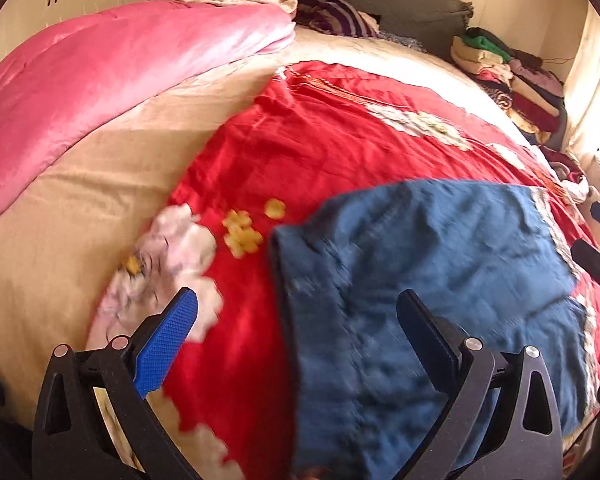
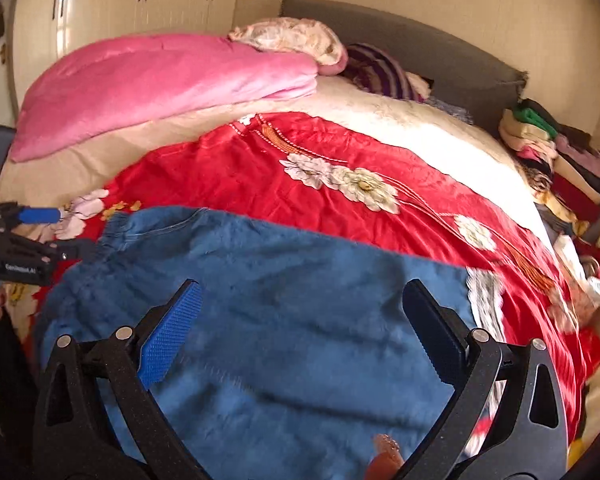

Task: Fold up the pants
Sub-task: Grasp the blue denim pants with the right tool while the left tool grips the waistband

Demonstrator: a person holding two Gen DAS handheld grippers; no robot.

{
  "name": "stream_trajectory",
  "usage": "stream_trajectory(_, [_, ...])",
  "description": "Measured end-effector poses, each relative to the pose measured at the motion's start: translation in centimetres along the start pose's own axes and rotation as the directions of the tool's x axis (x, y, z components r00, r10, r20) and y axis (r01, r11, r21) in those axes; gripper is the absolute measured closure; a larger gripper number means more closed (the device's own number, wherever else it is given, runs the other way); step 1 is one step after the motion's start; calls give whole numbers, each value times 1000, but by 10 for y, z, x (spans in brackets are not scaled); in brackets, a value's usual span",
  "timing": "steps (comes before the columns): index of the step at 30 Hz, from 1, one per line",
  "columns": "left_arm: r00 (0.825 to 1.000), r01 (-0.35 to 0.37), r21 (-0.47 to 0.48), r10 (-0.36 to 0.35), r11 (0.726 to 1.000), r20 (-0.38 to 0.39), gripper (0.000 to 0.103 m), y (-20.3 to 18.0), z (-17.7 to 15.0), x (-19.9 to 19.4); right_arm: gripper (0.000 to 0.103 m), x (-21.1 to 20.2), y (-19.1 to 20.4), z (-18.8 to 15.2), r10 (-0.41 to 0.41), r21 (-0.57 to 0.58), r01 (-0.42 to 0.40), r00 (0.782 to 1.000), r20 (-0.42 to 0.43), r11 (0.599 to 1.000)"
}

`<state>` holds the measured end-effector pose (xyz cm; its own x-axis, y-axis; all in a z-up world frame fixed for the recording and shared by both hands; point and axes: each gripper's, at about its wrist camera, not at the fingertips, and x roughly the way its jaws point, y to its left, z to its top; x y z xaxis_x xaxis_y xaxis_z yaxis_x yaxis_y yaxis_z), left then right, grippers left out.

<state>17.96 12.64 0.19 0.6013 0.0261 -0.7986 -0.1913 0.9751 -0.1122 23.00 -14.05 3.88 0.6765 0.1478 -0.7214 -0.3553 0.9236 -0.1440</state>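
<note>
Blue denim fills the lower right of the left wrist view: the pants [image 1: 420, 280] lie flat on the red cover [image 1: 300, 140] near the bed's [image 1: 60, 200] foot edge. The left tongs [image 1: 296, 320] stand apart, holding nothing, and straddle the pants' left edge, one pad over the cover, the other over denim. The picture is blurred, so the fabric's detail is hard to read. The other tongs show as a dark sliver at the right rim.

In the right wrist view the pants [image 2: 280, 280] spread across the cover [image 2: 260, 168], elastic waistband toward the bed's left side, close to the left tongs [image 2: 40, 232]. The right tongs [image 2: 300, 324] hang apart over the middle of the denim, gripping nothing. The pants' long axis seems to run across the bed, waist left and legs right, parallel to the foot edge; the leg ends are not clearly shown.

The cover looks slick, so in my judgement a pinch could catch it along with the denim, or the pants could slide and skew, leaving uneven edges. A grab at only the top layer would open the fold.
</note>
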Motion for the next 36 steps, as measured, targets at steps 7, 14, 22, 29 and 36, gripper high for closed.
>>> stream_trajectory(7, [998,12,-12,-12,1000,-66,4,13,21,45,8,61,-1,21,16,-68,-21,997,-76,997])
stream_trajectory(14, [997,51,-7,-51,999,-61,6,12,30,68,8,106,8,33,80,-166,-100,989,-121,981])
stream_trajectory(22, [995,100,60,-101,993,11,64,-2,26,61,8,142,12,39,88,-270,-139,978,-190,953])
stream_trajectory(29, [985,98,108,-112,989,132,65,-13,19,18,12,155,31,38,49,-430,-127,981,-187,894])
stream_trajectory(36, [982,69,134,-91,989,166,66,-19,8,8,96,145,52,28,181,-454,-276,953,-243,847])
